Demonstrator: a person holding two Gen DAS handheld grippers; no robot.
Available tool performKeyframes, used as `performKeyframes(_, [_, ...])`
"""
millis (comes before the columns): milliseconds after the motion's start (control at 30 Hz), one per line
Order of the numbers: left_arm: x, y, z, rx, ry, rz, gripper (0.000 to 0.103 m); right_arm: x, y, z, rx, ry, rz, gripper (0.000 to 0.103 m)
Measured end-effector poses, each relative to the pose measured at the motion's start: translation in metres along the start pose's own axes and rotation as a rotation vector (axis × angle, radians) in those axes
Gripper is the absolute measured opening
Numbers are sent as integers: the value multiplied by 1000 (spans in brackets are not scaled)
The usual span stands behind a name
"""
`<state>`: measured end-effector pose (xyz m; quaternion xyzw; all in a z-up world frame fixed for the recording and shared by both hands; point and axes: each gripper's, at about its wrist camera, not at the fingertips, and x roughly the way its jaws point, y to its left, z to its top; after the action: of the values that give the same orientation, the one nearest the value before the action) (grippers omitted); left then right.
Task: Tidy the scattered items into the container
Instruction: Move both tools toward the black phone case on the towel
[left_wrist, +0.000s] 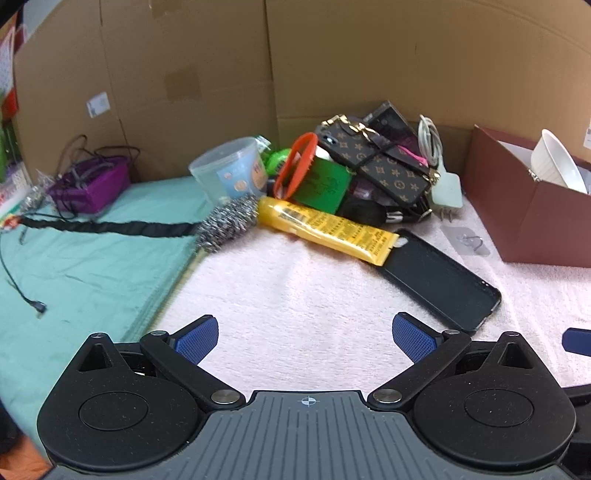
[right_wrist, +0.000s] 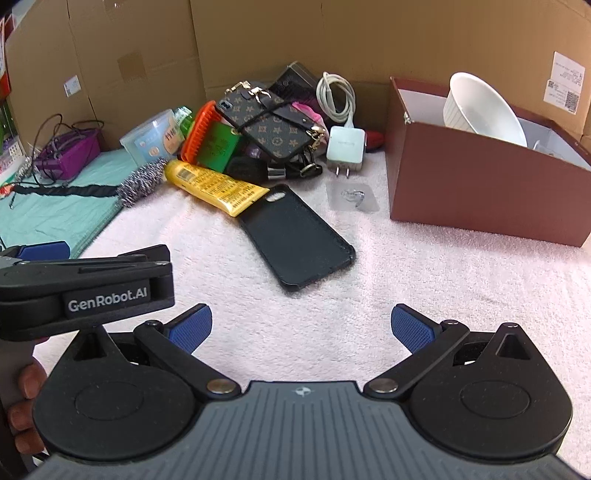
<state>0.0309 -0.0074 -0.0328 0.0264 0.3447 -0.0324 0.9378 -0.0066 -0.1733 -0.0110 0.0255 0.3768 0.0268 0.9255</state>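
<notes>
A dark red box (left_wrist: 524, 206) (right_wrist: 480, 184) stands at the right with a white bowl (right_wrist: 480, 107) in it. Scattered items lie on the pink towel: a black phone case (left_wrist: 439, 280) (right_wrist: 295, 236), a yellow tube (left_wrist: 325, 229) (right_wrist: 214, 184), a patterned phone case (left_wrist: 373, 162) (right_wrist: 269, 122), an orange comb (left_wrist: 297, 166), a white charger (right_wrist: 345, 147) and a clear adhesive hook (right_wrist: 352, 197). My left gripper (left_wrist: 304, 338) is open and empty, short of the pile. My right gripper (right_wrist: 301, 326) is open and empty, just short of the black case.
Cardboard walls (left_wrist: 258, 74) close the back. A teal cloth (left_wrist: 85, 266) lies at the left with a round hairbrush (left_wrist: 147, 225), a purple basket (left_wrist: 92, 184) and cables. A clear tub (left_wrist: 232, 170) and green bottle stand behind the pile. The left gripper's body (right_wrist: 85, 284) sits left of my right gripper.
</notes>
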Motion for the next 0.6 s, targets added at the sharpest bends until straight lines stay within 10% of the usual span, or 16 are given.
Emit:
performKeyframes(333, [37,-11,21,-67,30,-114,103,22,-28,16,-26,-86,-15,103])
performKeyframes(600, [70,-29,27,-57,108,-177,80,45,-47,21,5,-70,21,89])
